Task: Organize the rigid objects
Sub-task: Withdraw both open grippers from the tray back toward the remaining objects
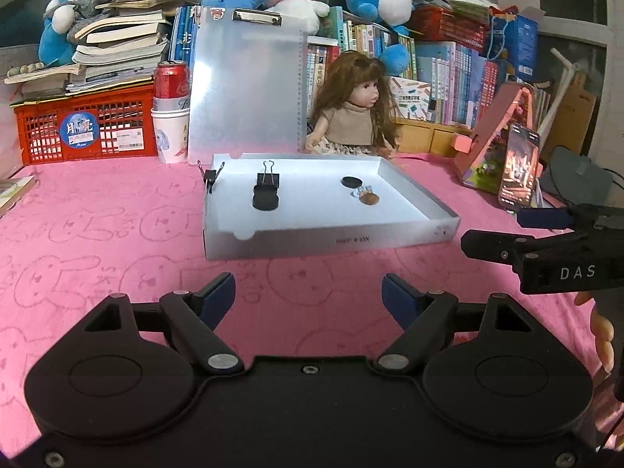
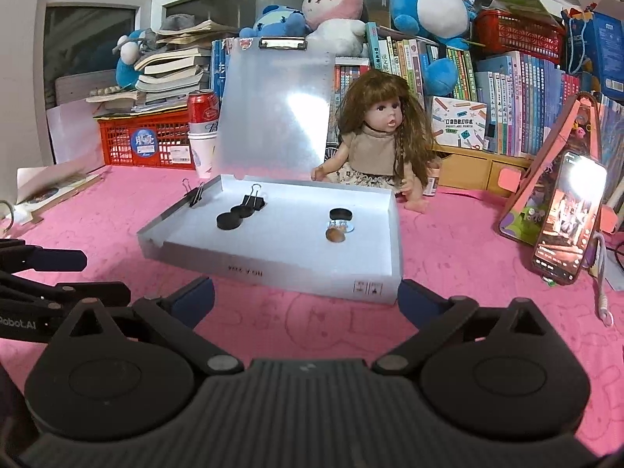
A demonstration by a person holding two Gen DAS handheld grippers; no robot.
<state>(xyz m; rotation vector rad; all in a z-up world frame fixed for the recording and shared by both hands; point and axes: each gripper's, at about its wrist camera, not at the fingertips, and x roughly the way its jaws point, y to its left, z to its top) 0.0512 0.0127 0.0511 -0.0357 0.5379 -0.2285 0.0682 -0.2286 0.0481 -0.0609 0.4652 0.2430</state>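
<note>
Both the left tongs (image 1: 308,292) and right tongs (image 2: 306,298) are held open and empty before the white tray (image 1: 331,240), mid-frame, where clips and discs are gathered.

Dark windows (image 2: 97,45) behind crowded book rows (image 2: 518,105), pink rabbit-print cloth (image 1: 97,241) over the table.

Tiny trinket (image 1: 366,195) (indistinct) in tray (image 1: 331,236)

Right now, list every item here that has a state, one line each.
Left gripper: open, empty.
Right gripper: open, empty.
Box: lid raised upright.
Small binder clip: clamped on box's left wall.
Large binder clip: loose inside box.
Phone: screen lit, propped upright.
</note>
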